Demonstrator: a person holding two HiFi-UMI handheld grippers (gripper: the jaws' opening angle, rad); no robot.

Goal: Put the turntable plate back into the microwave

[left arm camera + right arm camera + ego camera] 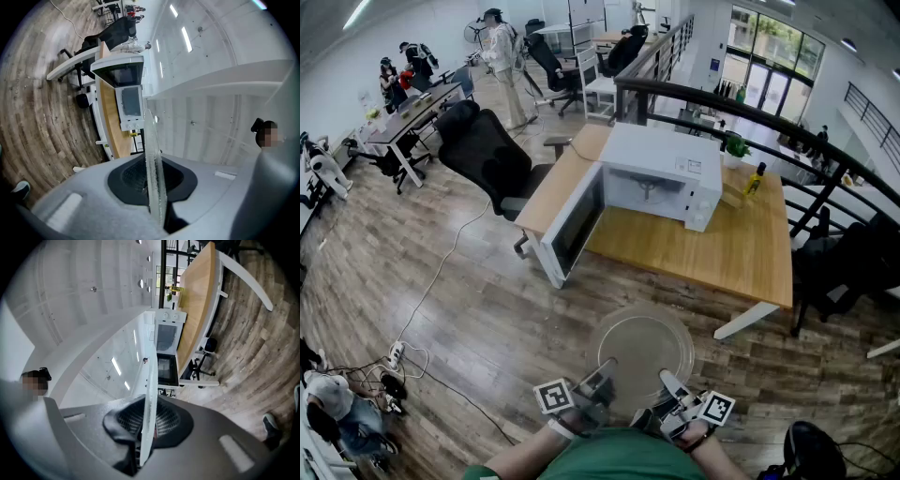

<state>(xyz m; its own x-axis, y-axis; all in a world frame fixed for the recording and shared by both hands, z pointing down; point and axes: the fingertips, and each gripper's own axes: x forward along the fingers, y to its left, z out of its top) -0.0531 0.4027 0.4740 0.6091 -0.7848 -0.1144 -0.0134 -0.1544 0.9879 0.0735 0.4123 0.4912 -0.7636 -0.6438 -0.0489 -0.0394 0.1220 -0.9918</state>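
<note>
The round clear glass turntable plate point(643, 349) hangs level over the wooden floor, in front of the table. My left gripper point(604, 369) is shut on its near left rim and my right gripper point(668, 381) is shut on its near right rim. Each gripper view shows the plate edge-on between the dark pads: plate point(153, 159) in the left gripper point(154, 190), plate point(150, 394) in the right gripper point(144, 430). The white microwave point(661, 172) stands on the wooden table point(727, 253), its door point(574, 225) swung wide open to the left. The cavity looks bare, with only a hub visible.
A black office chair point(487, 150) stands left of the table and another dark chair point(848, 267) at its right end. A yellow bottle point(755, 178) and a green plant point(735, 145) stand behind the microwave. A black railing point(769, 112) runs behind. Cables and a power strip point(394, 356) lie on the floor at left.
</note>
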